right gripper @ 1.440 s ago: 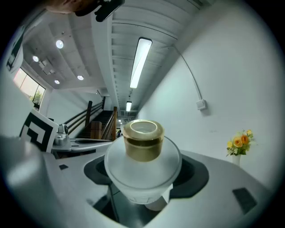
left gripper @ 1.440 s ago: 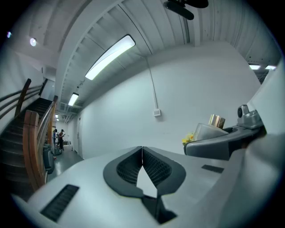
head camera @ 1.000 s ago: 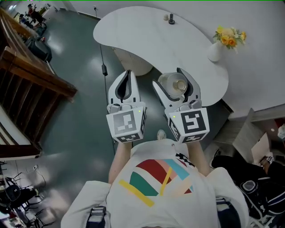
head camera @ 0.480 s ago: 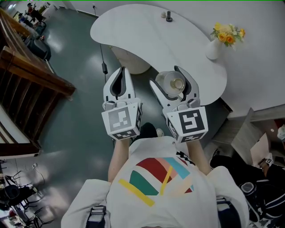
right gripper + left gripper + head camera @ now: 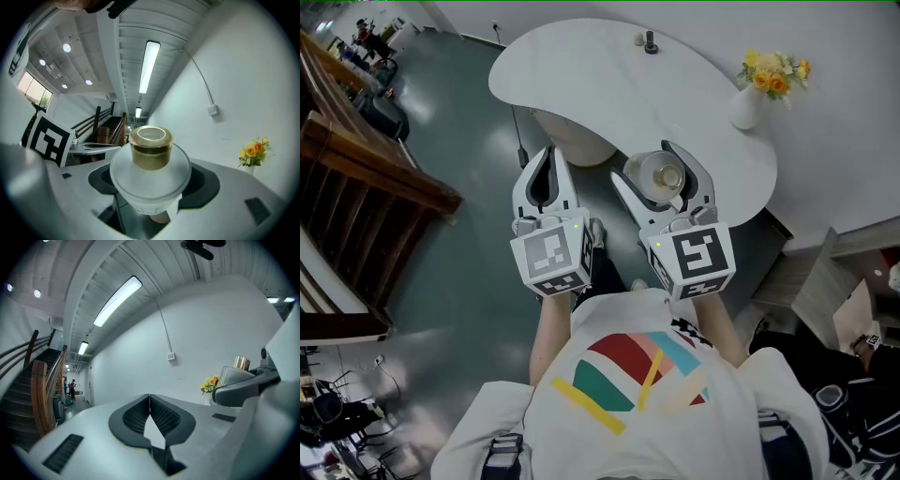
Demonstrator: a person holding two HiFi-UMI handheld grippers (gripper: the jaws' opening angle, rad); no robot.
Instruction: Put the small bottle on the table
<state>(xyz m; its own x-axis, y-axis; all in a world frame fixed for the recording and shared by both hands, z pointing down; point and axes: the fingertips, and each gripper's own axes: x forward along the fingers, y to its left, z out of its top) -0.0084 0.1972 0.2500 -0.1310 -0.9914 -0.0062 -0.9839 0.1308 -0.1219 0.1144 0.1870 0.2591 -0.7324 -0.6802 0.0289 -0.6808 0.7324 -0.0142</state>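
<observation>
The small bottle (image 5: pixel 660 177) is frosted white with a gold cap (image 5: pixel 150 147) and stands upright between my right gripper's jaws. My right gripper (image 5: pixel 662 180) is shut on the small bottle, held over the near edge of the curved white table (image 5: pixel 581 70). Beside it on the left, my left gripper (image 5: pixel 546 174) is shut with nothing in it, its pads (image 5: pixel 150 416) touching, over the floor just short of the table. In the left gripper view the small bottle (image 5: pixel 236 372) shows at the right edge.
A white vase of yellow flowers (image 5: pixel 756 91) stands at the table's right end. A small dark object (image 5: pixel 650 41) sits at the far edge. A wooden stair rail (image 5: pixel 366 178) runs along the left. A white wall (image 5: pixel 853 112) borders the right side.
Both grippers have moved slightly forward toward the table, the right one still holding the bottle. The jaws have not changed.
</observation>
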